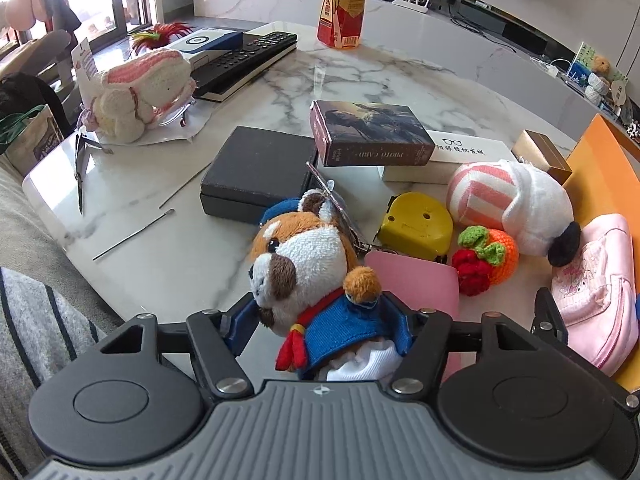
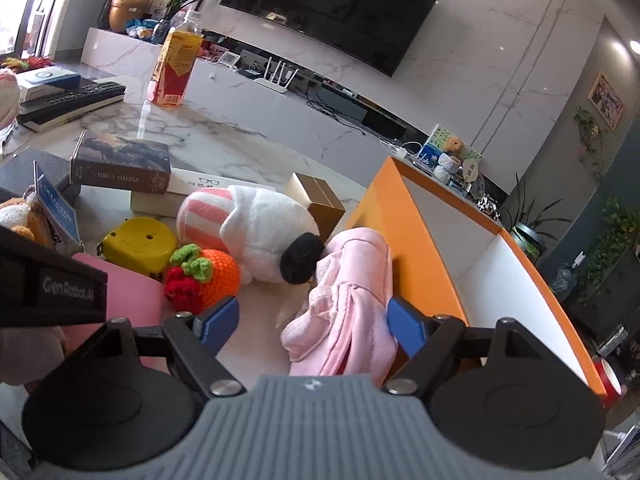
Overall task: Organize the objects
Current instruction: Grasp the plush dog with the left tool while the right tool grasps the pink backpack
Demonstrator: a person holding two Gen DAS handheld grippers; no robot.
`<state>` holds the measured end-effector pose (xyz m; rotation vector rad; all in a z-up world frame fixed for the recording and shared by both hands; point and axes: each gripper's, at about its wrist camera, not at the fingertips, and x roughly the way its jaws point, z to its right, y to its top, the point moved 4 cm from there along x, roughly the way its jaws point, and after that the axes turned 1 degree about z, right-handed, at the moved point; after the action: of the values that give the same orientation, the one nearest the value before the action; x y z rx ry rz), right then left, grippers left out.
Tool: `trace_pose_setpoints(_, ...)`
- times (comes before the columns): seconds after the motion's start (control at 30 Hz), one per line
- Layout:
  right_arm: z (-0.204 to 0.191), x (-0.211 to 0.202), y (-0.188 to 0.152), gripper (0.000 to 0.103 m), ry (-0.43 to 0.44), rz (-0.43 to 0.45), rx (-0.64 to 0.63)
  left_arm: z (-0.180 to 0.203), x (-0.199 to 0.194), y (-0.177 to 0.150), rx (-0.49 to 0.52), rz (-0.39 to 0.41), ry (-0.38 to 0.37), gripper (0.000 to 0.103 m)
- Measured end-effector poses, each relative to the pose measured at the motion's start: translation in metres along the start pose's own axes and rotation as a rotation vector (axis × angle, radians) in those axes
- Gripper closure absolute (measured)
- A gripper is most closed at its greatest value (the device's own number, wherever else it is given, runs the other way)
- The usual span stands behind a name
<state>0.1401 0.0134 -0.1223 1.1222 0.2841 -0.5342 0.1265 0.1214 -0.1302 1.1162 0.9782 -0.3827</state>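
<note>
A brown-and-white plush dog (image 1: 304,256) in a blue sailor top sits upright between the blue pads of my left gripper (image 1: 320,324), which is shut on its body just above the marble table (image 1: 168,248). In the right wrist view a pink zip pouch (image 2: 348,304) lies between the fingers of my right gripper (image 2: 312,324). The right pad touches the pouch, the left pad stands apart from it, so this gripper is open. The pouch (image 1: 596,280) rests against an orange-walled box (image 2: 420,232) at the table's right end.
Close by lie a white plush with a pink-striped hat (image 1: 516,204), a crocheted fruit (image 1: 488,260), a yellow tape measure (image 1: 416,224) and a pink card (image 1: 412,280). Behind are a black box (image 1: 256,176), a photo-card box (image 1: 372,132), a remote (image 1: 248,56) and a bottle (image 1: 344,8).
</note>
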Motion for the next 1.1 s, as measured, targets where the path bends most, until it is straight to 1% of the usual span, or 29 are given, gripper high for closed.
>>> trace_pose_setpoints(0.07,-0.001,0.000,0.000,0.020,0.000,-0.011,-0.012,0.000,-0.001,-0.001,0.000,0.000,-0.007,0.029)
trace_pose_setpoints(0.1,-0.002,0.000,-0.001,0.016,-0.008,-0.012,-0.023,0.000,-0.001,-0.001,0.001,0.001,-0.009,0.030)
trace_pose_setpoints(0.13,-0.003,0.000,-0.002,0.014,-0.026,-0.007,-0.043,0.000,-0.001,-0.001,0.004,0.000,-0.009,0.031)
trace_pose_setpoints(0.2,-0.007,0.000,-0.007,0.014,-0.066,-0.002,-0.117,0.001,-0.002,-0.001,0.019,-0.002,-0.006,0.032)
trace_pose_setpoints(0.23,-0.006,0.001,-0.010,0.014,-0.057,-0.011,-0.129,0.002,-0.002,-0.001,0.026,-0.003,-0.001,0.032)
trace_pose_setpoints(0.27,-0.004,0.001,-0.012,0.013,-0.036,-0.027,-0.120,0.003,-0.002,-0.001,0.034,-0.004,0.005,0.032)
trace_pose_setpoints(0.3,-0.001,0.001,-0.014,0.013,-0.034,-0.036,-0.111,0.005,-0.002,-0.001,0.046,-0.002,0.011,0.032)
trace_pose_setpoints(0.4,0.013,0.002,-0.014,0.011,-0.022,-0.041,-0.052,0.008,-0.003,-0.002,0.077,0.003,0.016,0.032)
trace_pose_setpoints(0.43,0.017,0.003,-0.014,0.009,0.003,-0.034,-0.027,0.008,-0.003,-0.002,0.081,0.005,0.019,0.032)
trace_pose_setpoints(0.5,0.018,0.005,-0.012,0.004,0.083,-0.018,0.014,0.008,-0.003,-0.002,0.084,0.004,0.019,0.032)
trace_pose_setpoints(0.53,0.018,0.006,-0.011,0.003,0.089,-0.001,0.026,0.008,-0.003,-0.002,0.083,0.004,0.019,0.032)
trace_pose_setpoints(0.57,0.015,0.008,-0.010,0.003,0.071,-0.005,0.019,0.008,-0.003,-0.002,0.082,0.003,0.018,0.031)
trace_pose_setpoints(0.63,0.008,0.017,-0.009,0.003,0.025,-0.054,-0.032,0.007,-0.004,-0.002,0.079,0.000,0.014,0.031)
trace_pose_setpoints(0.67,0.006,0.020,-0.009,0.003,0.014,-0.065,-0.052,0.007,-0.003,-0.002,0.075,-0.002,0.011,0.031)
trace_pose_setpoints(0.73,0.001,0.021,-0.009,0.009,0.001,-0.057,-0.096,0.005,-0.003,-0.002,0.063,-0.007,0.007,0.030)
trace_pose_setpoints(0.77,-0.001,0.022,-0.010,0.019,0.000,-0.060,-0.124,0.005,-0.003,-0.002,0.060,-0.008,0.008,0.029)
trace_pose_setpoints(0.8,-0.004,0.023,-0.012,0.022,-0.005,-0.065,-0.153,0.004,-0.003,-0.002,0.060,-0.009,0.009,0.029)
trace_pose_setpoints(0.87,-0.010,0.024,-0.017,0.023,-0.012,-0.060,-0.203,0.005,-0.003,-0.002,0.064,-0.008,0.011,0.029)
trace_pose_setpoints(0.97,-0.011,0.025,-0.021,0.034,-0.044,-0.057,-0.245,0.005,-0.003,-0.002,0.059,-0.011,0.009,0.028)
trace_pose_setpoints(1.0,-0.010,0.024,-0.021,0.047,-0.049,-0.042,-0.255,0.005,-0.003,-0.002,0.057,-0.013,0.007,0.028)
trace_pose_setpoints(1.03,-0.009,0.021,-0.020,0.057,-0.051,-0.014,-0.267,0.005,-0.003,-0.002,0.057,-0.014,0.005,0.028)
trace_pose_setpoints(1.1,-0.007,0.017,-0.019,0.062,-0.020,-0.018,-0.276,0.005,-0.004,-0.003,0.068,-0.017,-0.003,0.028)
